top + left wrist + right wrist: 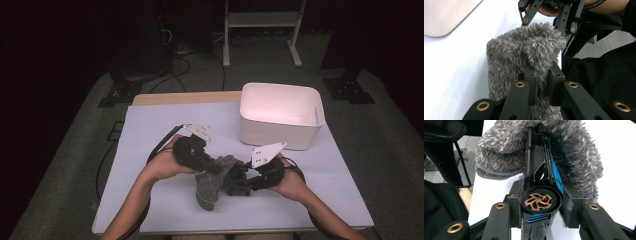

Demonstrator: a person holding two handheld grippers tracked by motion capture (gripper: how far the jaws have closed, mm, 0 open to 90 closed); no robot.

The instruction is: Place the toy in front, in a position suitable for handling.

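Observation:
A grey fuzzy sock [210,184] is held just above the white table [150,130] between the two hands. My left gripper [214,168] is shut on the sock's cuff; in the left gripper view its jaws [542,80] pinch the fluffy fabric [524,50]. My right gripper [246,181] is shut on a black toy car [541,175] with blue stripes and a bronze wheel. The car's far end is pushed into the sock's opening, and the sock [506,145] drapes over its top and right side. How deep the car sits is hidden by the fabric.
A white plastic bin [280,116] stands at the back right of the table, its corner [444,15] also showing in the left gripper view. Dark floor, cables and a metal stand's legs [260,30] lie beyond the table's far edge.

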